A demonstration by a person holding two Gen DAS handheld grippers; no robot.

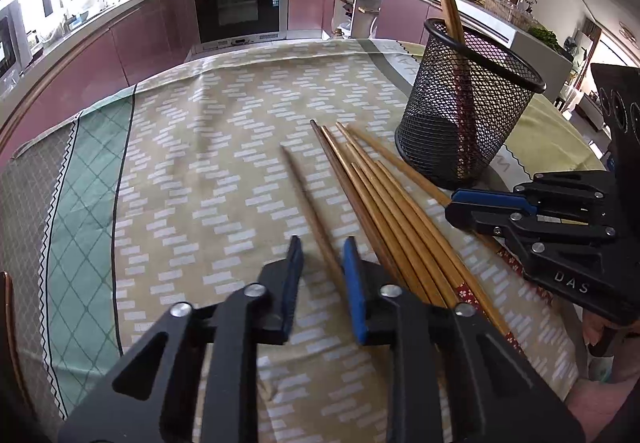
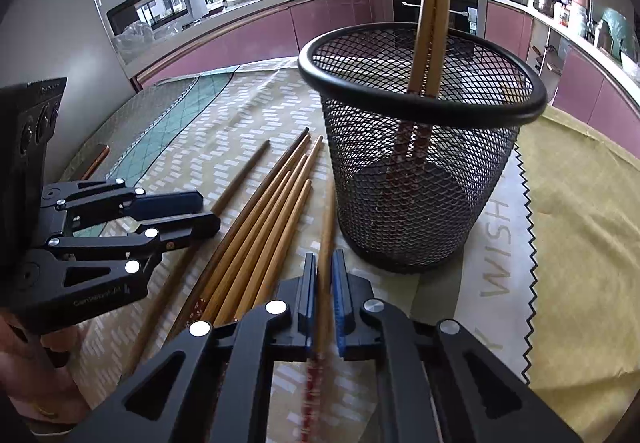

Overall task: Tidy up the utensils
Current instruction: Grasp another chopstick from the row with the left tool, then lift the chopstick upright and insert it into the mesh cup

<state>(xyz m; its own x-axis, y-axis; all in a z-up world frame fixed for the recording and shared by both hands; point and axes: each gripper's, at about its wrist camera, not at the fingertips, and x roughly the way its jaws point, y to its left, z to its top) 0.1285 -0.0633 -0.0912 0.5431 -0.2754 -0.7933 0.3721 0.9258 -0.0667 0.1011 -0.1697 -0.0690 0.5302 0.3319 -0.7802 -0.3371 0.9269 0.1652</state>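
Right gripper (image 2: 323,275): fingers pressed onto a single chopstick (image 2: 326,235) running forward between them. Left gripper (image 1: 320,263): fingers spread, a lone chopstick (image 1: 308,203) lying in the gap, untouched. Between the two tools: loose chopsticks (image 1: 376,203) fanned on the tablecloth (image 1: 200,163). Ahead of the right gripper: mesh holder (image 2: 420,163), upright, two chopsticks (image 2: 430,23) standing inside.

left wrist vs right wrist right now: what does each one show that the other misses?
Left wrist only: the left gripper open, straddling a lone chopstick, and just one chopstick visibly rising from the mesh holder.

Right wrist only: the right gripper shut on a chopstick, two chopsticks standing in the holder, and "WISH" lettering on the tablecloth.

Both: the holder, the chopstick bundle lying on the tablecloth, and each other's gripper.
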